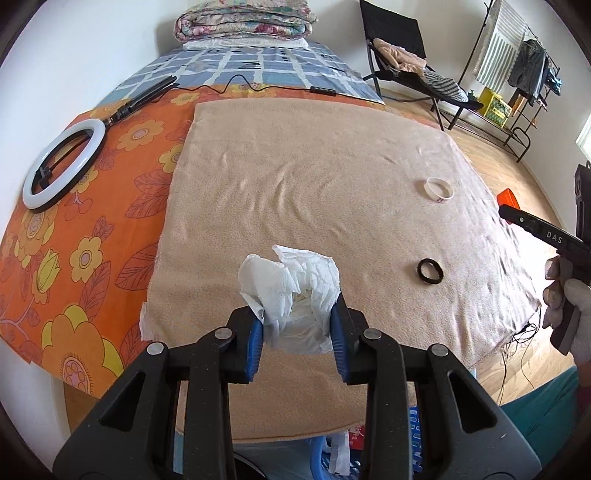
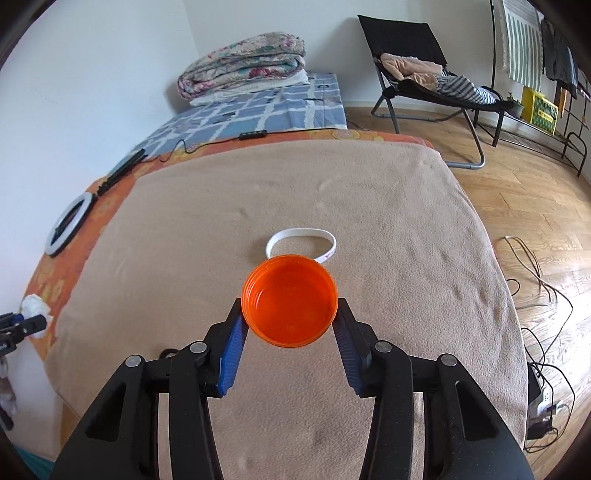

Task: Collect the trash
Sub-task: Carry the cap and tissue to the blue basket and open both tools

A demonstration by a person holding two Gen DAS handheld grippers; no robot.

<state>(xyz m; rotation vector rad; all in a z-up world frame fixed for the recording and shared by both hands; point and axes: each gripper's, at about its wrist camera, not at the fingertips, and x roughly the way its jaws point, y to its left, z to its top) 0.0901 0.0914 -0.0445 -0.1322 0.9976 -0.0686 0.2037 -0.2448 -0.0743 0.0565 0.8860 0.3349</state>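
Note:
My left gripper (image 1: 297,317) is shut on a crumpled white tissue (image 1: 291,291) and holds it above the near edge of the beige blanket (image 1: 314,177); the tissue also shows at the left edge of the right wrist view (image 2: 34,307). My right gripper (image 2: 290,317) is shut on an orange plastic lid (image 2: 290,301), open side up, held over the blanket. The lid's corner shows in the left wrist view (image 1: 506,197). A white wristband (image 1: 438,189) (image 2: 301,243) and a black hair tie (image 1: 430,271) lie on the blanket.
A ring light (image 1: 62,166) with its cable lies on the orange floral sheet (image 1: 74,258) at left. Folded quilts (image 1: 243,20) sit at the bed's far end. A black chair (image 2: 417,66) and a clothes rack (image 1: 517,66) stand on the wood floor at right. Cables (image 2: 535,288) lie on the floor.

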